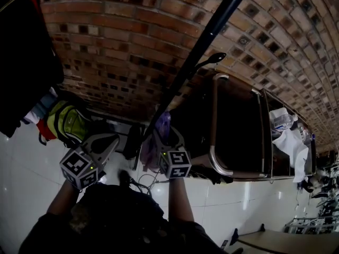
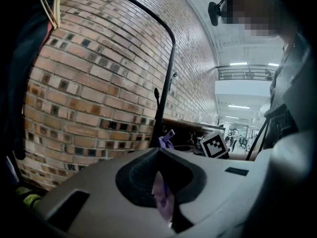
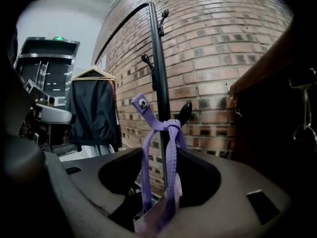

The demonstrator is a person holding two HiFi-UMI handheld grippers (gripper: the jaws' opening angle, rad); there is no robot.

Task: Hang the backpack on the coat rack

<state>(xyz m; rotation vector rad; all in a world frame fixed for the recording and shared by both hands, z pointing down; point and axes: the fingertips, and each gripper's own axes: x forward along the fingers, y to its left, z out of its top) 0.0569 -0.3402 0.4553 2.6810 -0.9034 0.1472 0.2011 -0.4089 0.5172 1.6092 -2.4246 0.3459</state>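
A lilac backpack [image 3: 159,217] of thin, smooth fabric hangs low on a black metal coat rack [image 1: 207,35]. Its flat woven webbing straps [image 3: 171,148] are gathered into a loop against the slim round pole, beside a low hook [image 3: 184,113] with a rounded, glossy knob. One loose strap end sticks up and to the left, carrying a small metal snap [image 3: 143,102]. The bag's body drops below the loop.

The right gripper [image 3: 163,155] has its broad grey plastic jaws spread wide. The straps and the top of the bag stand in the gap, and neither pad presses on them. The left gripper [image 2: 159,155] has its jaws drawn close, with a fold of the lilac fabric pinched in the narrow slot between them.

More curved hooks branch off higher up the pole, and a thin black rod arcs away from its top. The rack stands at the wall edge of a glossy white tile floor [image 1: 21,163], against a rough wall [image 1: 122,41] of red-brown brick with dark inset squares.

A dark jacket [image 3: 94,108] hangs on a pale wooden hanger [image 3: 93,72] further along the wall. A padded yellow-green bag [image 1: 66,120] sits beneath it. A black trolley with a bent chrome tube rail [image 1: 214,126] stands on the rack's other side.
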